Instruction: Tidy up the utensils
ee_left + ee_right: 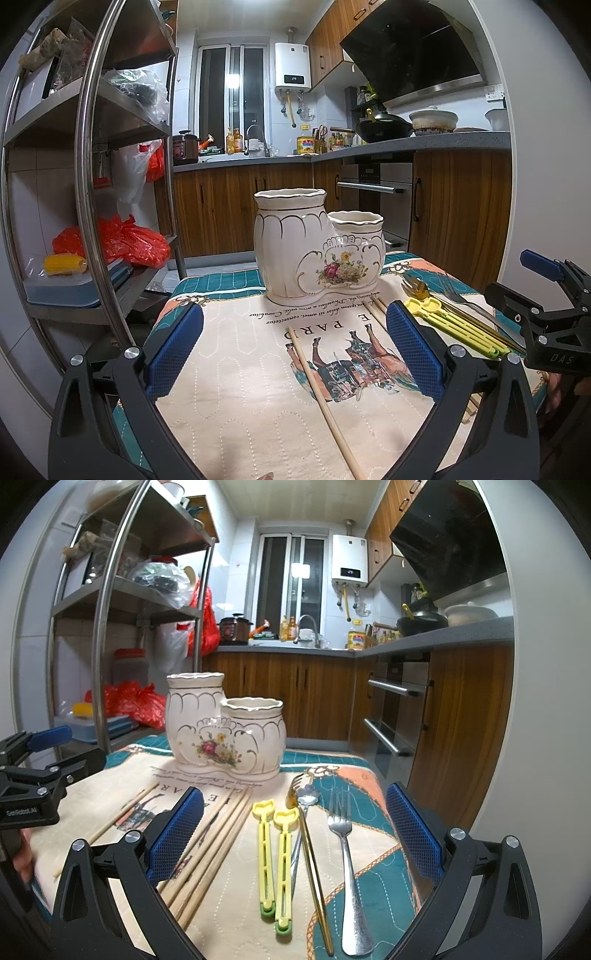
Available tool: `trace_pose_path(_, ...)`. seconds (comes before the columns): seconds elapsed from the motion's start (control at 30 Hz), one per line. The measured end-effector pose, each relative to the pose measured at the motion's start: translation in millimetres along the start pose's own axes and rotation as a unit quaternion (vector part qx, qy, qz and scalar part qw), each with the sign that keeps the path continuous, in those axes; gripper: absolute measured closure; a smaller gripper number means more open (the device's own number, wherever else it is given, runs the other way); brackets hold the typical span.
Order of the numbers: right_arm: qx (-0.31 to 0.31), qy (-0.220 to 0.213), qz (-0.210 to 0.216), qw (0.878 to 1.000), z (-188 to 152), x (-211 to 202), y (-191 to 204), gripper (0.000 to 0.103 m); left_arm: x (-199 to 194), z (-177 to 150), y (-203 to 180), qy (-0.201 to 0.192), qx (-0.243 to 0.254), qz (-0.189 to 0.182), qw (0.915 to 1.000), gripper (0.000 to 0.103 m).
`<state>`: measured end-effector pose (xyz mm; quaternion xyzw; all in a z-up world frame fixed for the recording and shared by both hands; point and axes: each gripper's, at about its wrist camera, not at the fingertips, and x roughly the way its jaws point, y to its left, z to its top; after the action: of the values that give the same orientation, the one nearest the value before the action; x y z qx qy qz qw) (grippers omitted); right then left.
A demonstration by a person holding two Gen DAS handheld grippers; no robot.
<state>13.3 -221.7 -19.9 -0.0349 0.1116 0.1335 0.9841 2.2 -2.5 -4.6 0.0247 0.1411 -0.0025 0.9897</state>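
A white ceramic two-pot utensil holder (317,243) (225,725) with a flower print stands at the far end of the cloth-covered table. My left gripper (293,354) is open and empty, above a single wooden chopstick (321,398). My right gripper (293,834) is open and empty, above two yellow clips (275,860), a gold fork (310,860), a silver fork (349,864) and a silver spoon (308,799). Several wooden chopsticks (210,856) lie left of the clips. The right gripper also shows in the left wrist view (554,295); the left gripper shows in the right wrist view (40,760).
A steel shelf rack (88,184) with red bags and boxes stands left of the table. Wooden cabinets, an oven (376,195) and a worktop with pots lie beyond. The table's cloth (240,387) has a horse print.
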Motion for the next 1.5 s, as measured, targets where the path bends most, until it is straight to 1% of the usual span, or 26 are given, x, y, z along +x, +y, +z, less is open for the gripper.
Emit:
trace_pose_path(1.03, 0.0, 0.002, 0.0, 1.0, -0.6, 1.7, 0.4, 0.005, -0.3, 0.1, -0.1, -0.001, 0.0, 0.0, 1.0, 0.005)
trace_pose_path(1.5, 0.002, 0.007, 0.001, 1.0, -3.9, 6.5, 2.0, 0.005, 1.8, 1.6, 3.7, 0.009, -0.013, -0.012, 0.9998, 0.005)
